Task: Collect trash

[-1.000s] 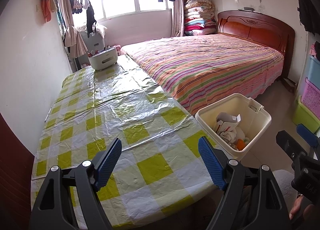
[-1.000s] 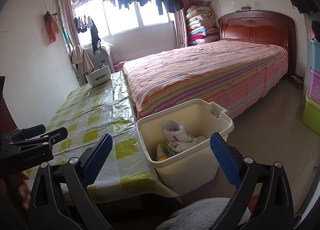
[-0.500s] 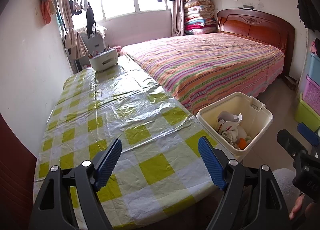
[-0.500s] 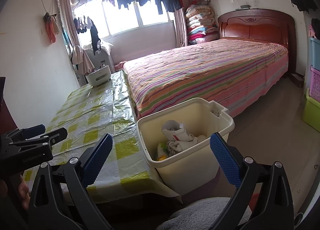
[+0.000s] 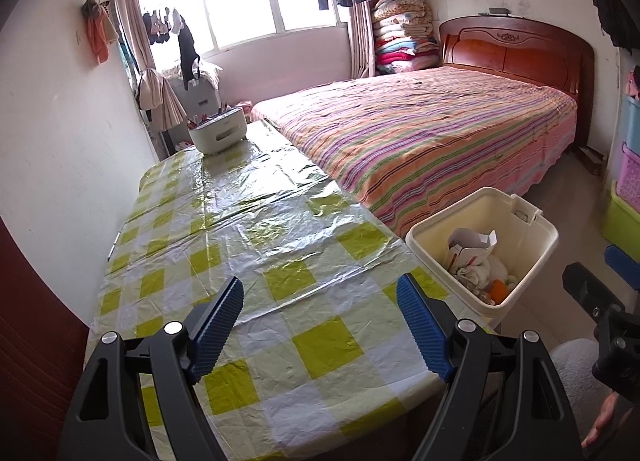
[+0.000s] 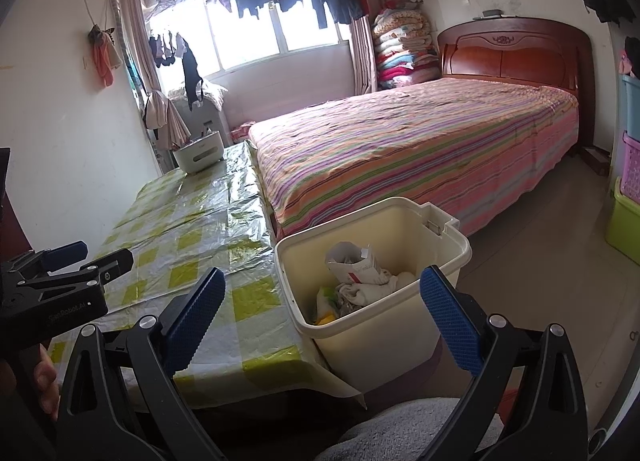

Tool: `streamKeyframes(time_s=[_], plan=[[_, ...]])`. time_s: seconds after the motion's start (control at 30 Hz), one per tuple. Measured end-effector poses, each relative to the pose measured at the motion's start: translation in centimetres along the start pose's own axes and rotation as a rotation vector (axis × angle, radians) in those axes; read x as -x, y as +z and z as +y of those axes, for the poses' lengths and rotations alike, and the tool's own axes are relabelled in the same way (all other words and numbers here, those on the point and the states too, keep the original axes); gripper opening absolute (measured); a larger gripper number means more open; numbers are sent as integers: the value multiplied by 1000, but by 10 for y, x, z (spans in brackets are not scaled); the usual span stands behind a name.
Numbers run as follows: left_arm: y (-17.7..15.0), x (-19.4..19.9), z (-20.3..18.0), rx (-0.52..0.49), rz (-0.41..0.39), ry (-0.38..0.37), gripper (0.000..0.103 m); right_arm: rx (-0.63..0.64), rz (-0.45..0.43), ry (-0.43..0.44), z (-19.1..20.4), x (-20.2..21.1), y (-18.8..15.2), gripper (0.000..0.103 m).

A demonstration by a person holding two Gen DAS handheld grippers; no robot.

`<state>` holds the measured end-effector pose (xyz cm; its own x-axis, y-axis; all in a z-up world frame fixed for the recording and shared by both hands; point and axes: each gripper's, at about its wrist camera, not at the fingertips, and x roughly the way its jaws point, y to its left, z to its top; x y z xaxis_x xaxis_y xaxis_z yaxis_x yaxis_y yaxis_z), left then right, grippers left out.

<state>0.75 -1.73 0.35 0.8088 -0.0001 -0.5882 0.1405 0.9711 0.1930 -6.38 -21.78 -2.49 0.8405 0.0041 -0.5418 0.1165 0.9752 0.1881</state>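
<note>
While both are held above the near desk edge, the left claw (image 5: 320,325) and right claw (image 6: 320,313) are seen spread wide, with nothing gripped. Beside the desk covered in yellow-checked plastic sheeting (image 5: 256,245), a cream plastic bin (image 6: 448,249) is placed; crumpled paper and wrapper trash (image 6: 352,281) lies inside it. No loose trash is visible on the desk; only a white caddy (image 5: 218,133) is noted at its far end. Collection is judged essentially finished.
</note>
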Motion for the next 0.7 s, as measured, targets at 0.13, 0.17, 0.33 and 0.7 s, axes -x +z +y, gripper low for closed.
streamKeyframes(time_s=[0.13,0.17,0.33,0.7], plan=[[2,0,-1,3,0,-11,77,3,-3,4,0,1,3,96],[3,0,-2,1,1,-13,77,2,-4,5,0,1,3,96],[4,2,-6,-7,-5,-18,77,1,-9,7,-1,4,5,96],[7,4,-10,3,-4,-63,77,-11,-20,-7,-6,10,7,96]])
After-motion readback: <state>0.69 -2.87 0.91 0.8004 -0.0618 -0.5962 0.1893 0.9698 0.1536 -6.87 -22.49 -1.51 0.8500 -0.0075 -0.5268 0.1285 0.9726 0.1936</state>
